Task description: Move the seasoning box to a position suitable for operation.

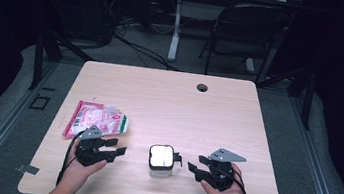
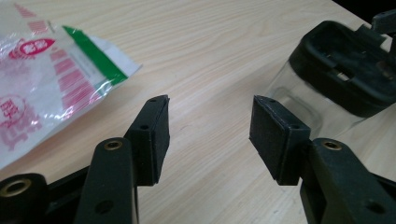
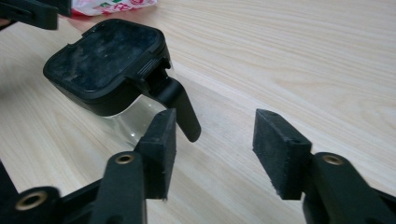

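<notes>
A clear jar [image 1: 161, 161] with black lid stands on the bench [image 1: 169, 101] between left gripper [image 1: 115, 149] and right gripper [image 1: 193, 164], jaws wide, empty; rigid, likely slippery, best gripped across the lid.

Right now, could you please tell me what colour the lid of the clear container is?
The lid is black, seen best in the right gripper view.

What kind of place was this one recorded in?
Probably a lab or workshop set up for recording: a light wooden desk with a cable hole, cables on the grey floor behind it, a folding chair, and dark surroundings.
</notes>
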The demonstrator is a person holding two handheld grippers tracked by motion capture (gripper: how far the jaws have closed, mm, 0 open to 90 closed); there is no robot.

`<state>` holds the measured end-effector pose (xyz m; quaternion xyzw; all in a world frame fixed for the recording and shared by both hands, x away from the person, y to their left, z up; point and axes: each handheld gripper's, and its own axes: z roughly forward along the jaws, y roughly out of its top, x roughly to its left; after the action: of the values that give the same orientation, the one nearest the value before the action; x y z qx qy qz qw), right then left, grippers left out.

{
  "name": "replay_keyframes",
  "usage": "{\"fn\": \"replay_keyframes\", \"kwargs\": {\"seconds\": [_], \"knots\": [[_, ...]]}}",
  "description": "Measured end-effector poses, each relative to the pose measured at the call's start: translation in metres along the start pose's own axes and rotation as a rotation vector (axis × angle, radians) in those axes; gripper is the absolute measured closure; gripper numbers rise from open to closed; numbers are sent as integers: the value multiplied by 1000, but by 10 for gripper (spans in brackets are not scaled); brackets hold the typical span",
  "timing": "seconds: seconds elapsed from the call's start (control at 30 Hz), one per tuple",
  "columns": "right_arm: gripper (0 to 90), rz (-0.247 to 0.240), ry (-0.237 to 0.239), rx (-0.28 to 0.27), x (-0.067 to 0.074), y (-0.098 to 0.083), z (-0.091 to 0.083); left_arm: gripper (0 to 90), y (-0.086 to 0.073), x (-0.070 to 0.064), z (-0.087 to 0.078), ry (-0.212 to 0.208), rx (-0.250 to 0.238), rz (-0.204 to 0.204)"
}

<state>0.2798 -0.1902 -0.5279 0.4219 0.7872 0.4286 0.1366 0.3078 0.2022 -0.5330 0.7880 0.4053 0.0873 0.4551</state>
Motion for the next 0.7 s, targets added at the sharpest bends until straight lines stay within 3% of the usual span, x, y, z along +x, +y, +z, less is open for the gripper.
{"fn": "replay_keyframes", "kwargs": {"seconds": [0.13, 0.3, 0.53, 0.63, 0.7], "knots": [[479, -18, -49, 0, 6, 10, -10, 476, 14, -8, -1, -52, 1, -5], [524, -40, -75, 46, 10, 28, -15, 425, 32, -19, 11, -25, 42, 52], [563, -23, 32, 97, 17, 54, -6, 425, 57, -30, 29, -3, 84, 64], [551, -42, 81, 117, 24, 65, 3, 436, 67, -35, 34, -40, 80, 41], [519, -57, 58, 128, 29, 70, 9, 445, 71, -37, 37, -65, 64, 30]]}}
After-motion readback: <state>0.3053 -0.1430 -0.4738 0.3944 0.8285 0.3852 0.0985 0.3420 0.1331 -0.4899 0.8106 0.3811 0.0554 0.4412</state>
